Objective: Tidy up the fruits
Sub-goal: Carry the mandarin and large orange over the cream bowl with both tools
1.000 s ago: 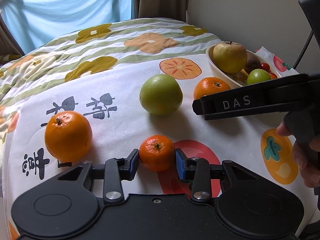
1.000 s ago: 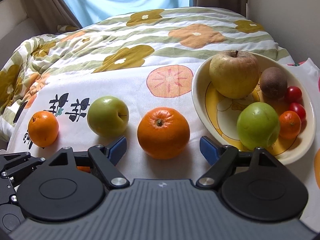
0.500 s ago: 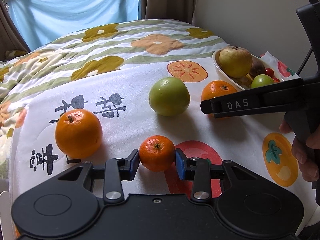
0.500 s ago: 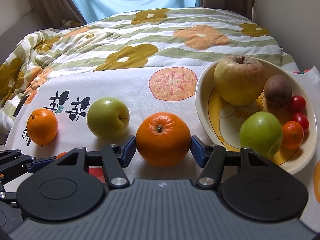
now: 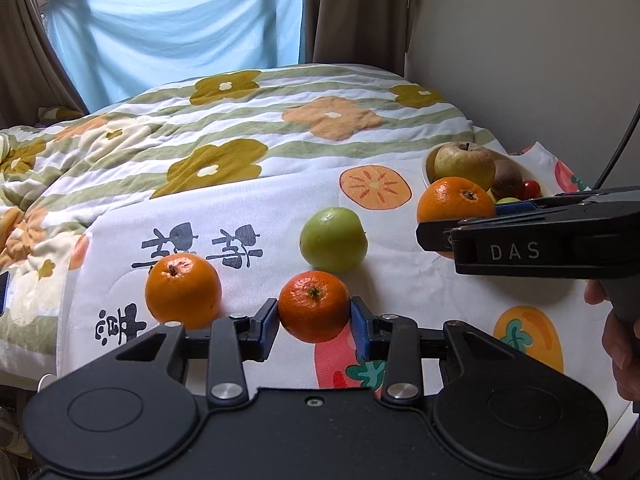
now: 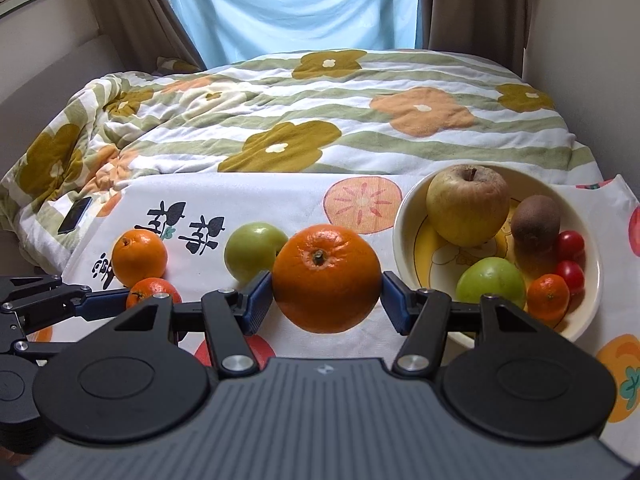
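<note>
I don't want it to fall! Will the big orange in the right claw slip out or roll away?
It probably stays put: the right claw is shut on the big orange, one blue pad on each side. It looks firm, so likely won't squash. But it is round, and only two small pads touch it, so it might twist, and would likely roll on the cloth if dropped.

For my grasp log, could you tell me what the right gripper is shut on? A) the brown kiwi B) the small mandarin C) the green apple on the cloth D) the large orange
D: the right gripper has both blue pads pressed against the large round orange, beside the cream bowl.
</note>
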Demonstrator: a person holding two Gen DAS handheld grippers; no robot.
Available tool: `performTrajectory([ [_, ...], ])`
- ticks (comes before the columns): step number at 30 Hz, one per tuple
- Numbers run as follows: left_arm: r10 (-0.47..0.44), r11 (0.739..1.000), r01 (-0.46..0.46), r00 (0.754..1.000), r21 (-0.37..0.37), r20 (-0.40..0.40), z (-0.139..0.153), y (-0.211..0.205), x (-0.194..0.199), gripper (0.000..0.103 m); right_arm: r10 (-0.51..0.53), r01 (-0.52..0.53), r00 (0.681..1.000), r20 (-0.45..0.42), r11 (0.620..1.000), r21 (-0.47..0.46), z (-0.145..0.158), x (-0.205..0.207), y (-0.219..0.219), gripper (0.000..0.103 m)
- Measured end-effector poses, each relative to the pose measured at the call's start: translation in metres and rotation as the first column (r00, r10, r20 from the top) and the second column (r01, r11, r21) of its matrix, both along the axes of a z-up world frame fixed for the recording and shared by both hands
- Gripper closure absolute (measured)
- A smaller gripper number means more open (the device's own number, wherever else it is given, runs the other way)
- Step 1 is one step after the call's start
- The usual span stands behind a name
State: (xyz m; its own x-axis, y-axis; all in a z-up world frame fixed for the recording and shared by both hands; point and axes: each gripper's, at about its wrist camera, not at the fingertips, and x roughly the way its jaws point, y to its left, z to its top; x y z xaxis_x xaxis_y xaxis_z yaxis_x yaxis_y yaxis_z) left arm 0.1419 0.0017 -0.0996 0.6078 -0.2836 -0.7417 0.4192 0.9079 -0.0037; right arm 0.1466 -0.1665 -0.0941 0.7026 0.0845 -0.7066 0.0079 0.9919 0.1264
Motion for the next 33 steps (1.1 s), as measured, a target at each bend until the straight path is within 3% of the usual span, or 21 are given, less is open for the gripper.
performTrajectory([
  [17, 0.048, 0.998, -0.045, 0.997, -0.046, 0.059, 0.054, -0.078, -0.025, 0.062, 0.009, -0.009, 0.999, 0.039, 1.000, -0.001, 0.051, -0.037, -0.091, 0.030],
  [25, 0.040, 0.998, -0.038, 0.997, -0.042, 0.065, 0.057, -0.131, -0.015, 0.062, -0.003, 0.004, 0.999, 0.042, 1.000, -0.013, 0.053, -0.039, -0.145, 0.030],
  [33, 0.061, 0.998, -0.061, 0.997, -0.014, 0.040, 0.042, -0.173, 0.011, 0.062, 0.018, -0.017, 1.000, 0.015, 1.000, -0.012, 0.039, -0.026, -0.183, 0.030],
])
